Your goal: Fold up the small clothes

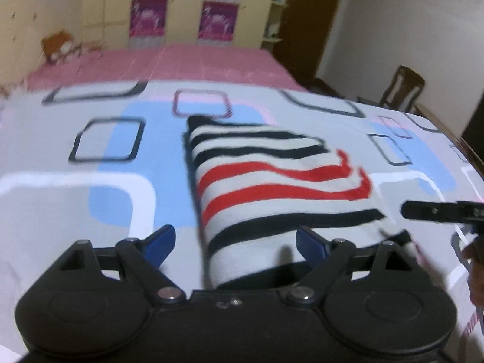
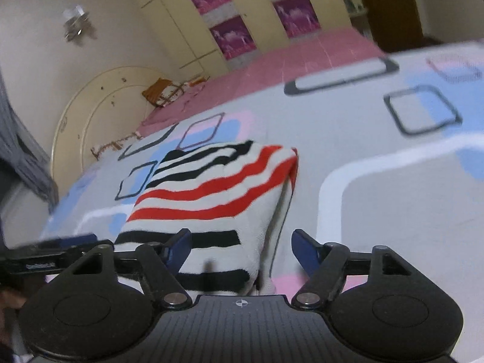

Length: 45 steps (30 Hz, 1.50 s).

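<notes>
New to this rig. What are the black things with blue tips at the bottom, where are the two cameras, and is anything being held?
No robot here: a person holds a two-finger gripper in each hand, each carrying a fisheye camera looking along its fingers. One picture shows the left gripper, the other the right gripper. The blue tips are their finger pads. A folded striped garment lies on a patterned bedspread. Both grippers' jaws stand open, and neither is holding anything.

Left tool [image 1: 235, 243] open over near edge of folded striped garment [image 1: 272, 181] on patterned bedsheet [image 1: 60, 199].
</notes>
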### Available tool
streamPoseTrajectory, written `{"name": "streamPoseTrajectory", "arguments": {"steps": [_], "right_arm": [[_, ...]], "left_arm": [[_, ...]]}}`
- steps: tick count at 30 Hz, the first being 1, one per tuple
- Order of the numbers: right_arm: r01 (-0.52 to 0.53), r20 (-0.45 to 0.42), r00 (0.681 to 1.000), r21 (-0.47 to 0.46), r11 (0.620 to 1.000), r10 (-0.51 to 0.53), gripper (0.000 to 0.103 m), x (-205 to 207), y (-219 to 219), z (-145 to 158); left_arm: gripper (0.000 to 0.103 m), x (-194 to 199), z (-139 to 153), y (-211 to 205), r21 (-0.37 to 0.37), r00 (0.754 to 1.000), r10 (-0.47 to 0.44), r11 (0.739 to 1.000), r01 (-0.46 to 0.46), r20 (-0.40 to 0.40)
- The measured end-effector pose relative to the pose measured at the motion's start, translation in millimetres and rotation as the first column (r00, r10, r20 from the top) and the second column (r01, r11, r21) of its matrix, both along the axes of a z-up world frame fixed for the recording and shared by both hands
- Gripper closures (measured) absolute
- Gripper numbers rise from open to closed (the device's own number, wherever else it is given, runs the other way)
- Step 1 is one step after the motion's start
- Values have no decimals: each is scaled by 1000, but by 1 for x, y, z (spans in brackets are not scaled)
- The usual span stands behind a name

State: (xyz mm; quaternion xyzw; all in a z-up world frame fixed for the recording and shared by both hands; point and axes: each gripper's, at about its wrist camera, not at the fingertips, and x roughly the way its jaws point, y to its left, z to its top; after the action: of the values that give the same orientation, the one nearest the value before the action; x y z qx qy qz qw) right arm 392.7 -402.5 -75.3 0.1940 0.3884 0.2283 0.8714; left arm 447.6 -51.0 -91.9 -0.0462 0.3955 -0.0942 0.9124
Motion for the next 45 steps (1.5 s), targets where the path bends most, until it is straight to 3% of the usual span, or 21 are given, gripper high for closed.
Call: {"name": "streamPoseTrajectory", "arguments": {"steps": [2, 4, 6, 8, 9, 11, 14, 21, 25, 28, 33, 39, 45], "right_arm": [[-3, -26, 1000, 6, 1000, 4, 32, 9, 2, -8], [-24, -55, 998, 32, 999, 26, 40, 18, 3, -14], [-48, -74, 996, 64, 997, 53, 40, 23, 4, -21], [-35, -80, 996, -53, 998, 30, 40, 27, 11, -28], [-29, -86, 996, -50, 998, 24, 40, 30, 8, -32], [-3, -97, 995, 5, 1000, 3, 41, 28, 1, -26], [-13, -117, 993, 149, 989, 31, 40, 32, -10, -23], [-5, -268, 960, 254, 967, 75, 41, 66, -21, -52], [-17, -260, 960, 317, 948, 104, 41, 76, -24, -57], [-63, -240, 961, 292, 954, 137, 42, 80, -16, -56], [-101, -234, 958, 262, 960, 164, 47, 83, -10, -54], [-131, -185, 971, 100, 986, 148, 62, 78, 14, -43], [-111, -94, 990, -43, 993, 107, 72, 55, 37, -22]], "left_arm": [[17, 10, -10, 5, -24, 999, 11, 1000, -12, -41], [16, 15, -16, 11, -86, 998, 22, 996, -27, -63], [16, 19, -21, 18, -140, 996, 27, 989, -38, -80], [12, 19, -24, 18, -88, 996, 34, 995, -42, -87], [12, 19, -22, 15, -56, 996, 34, 998, -38, -77], [18, 19, -14, 11, -53, 997, 31, 998, -34, -65], [15, 25, -12, 14, -112, 997, 16, 993, -24, -72], [15, 46, -27, 18, -187, 986, -28, 982, -3, -167], [17, 54, -35, 25, -251, 980, -38, 968, -13, -195], [18, 59, -42, 27, -296, 978, -42, 955, -21, -203], [26, 66, -43, 15, -291, 980, -56, 957, -2, -190], [32, 65, -35, -2, -190, 986, -75, 981, 47, -147], [51, 54, -13, -20, -44, 986, -145, 989, 142, -79]]}}
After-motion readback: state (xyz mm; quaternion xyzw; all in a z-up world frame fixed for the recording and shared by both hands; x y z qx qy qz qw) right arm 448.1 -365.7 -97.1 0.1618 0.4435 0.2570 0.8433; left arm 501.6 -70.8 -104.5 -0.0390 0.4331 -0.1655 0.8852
